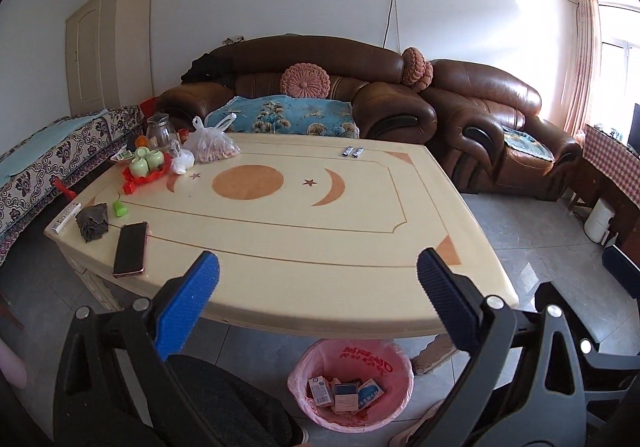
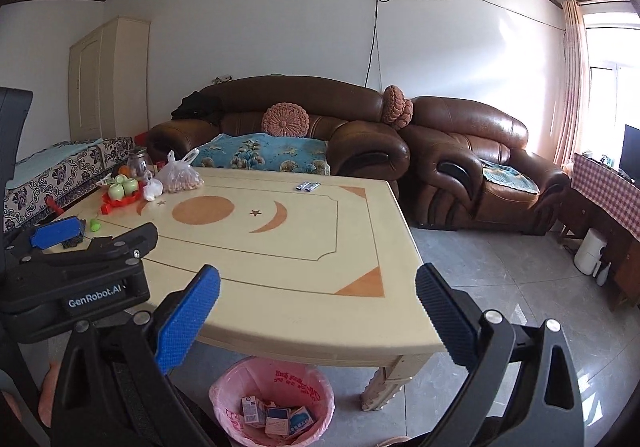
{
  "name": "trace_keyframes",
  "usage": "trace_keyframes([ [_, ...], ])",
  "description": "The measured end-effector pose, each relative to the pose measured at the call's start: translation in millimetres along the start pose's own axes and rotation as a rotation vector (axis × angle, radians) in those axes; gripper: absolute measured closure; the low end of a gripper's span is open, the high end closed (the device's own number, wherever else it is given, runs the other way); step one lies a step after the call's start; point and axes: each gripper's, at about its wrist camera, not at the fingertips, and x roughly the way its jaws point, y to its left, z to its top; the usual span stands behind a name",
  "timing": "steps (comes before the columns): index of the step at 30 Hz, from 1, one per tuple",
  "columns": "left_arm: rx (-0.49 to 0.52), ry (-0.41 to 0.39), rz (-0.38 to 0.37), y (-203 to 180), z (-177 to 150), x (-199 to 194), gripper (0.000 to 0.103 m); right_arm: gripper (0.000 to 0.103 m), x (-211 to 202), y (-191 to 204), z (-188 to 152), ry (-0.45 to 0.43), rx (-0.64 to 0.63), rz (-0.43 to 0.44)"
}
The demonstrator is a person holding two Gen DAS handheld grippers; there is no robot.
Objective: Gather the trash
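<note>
Both pairs of fingers stood spread wide with nothing between them. On the left gripper [image 1: 318,287] one blue pad [image 1: 188,303] faced a darker ribbed one across a bare stretch of table [image 1: 320,247]; the right gripper [image 2: 318,299] looked the same over the table's near corner.

Only the left view showed the phone [image 1: 130,249] lying face up at about nine o'clock from the fingers, with a crumpled dark cloth [image 1: 93,222] and a remote [image 1: 66,217] beyond it. Only the right view showed the left gripper from outside, at nine o'clock, along with the table leg [image 2: 382,385] and more of the tiled floor [image 2: 480,287].

The trash was a handful of small cardboard boxes [image 1: 348,393], some blue and white, one pale pink, tumbled together in a bin with a pink liner [image 1: 350,387]. It sat on the floor under the table's near edge, at six o'clock from the left fingers and well below them; in the right view it lay at about seven o'clock, again clear of both pads.

Two small packets [image 1: 353,152] lay side by side at twelve o'clock near the far edge, well apart from either gripper. Farther off at eleven o'clock stood green cups [image 1: 146,161] on a red tray and a plastic bag [image 1: 210,145].
</note>
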Motion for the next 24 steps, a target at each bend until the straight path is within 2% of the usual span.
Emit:
trace_keyframes([
  [7, 0.016, -0.012, 0.039, -3, -3, -5, 0.006, 0.007, -4, 2, -2, -0.006, 0.013, 0.003],
  [24, 0.033, -0.008, 0.037, -4, -4, -7, 0.006, 0.007, -15, 3, 0, -0.027, 0.021, -0.005],
])
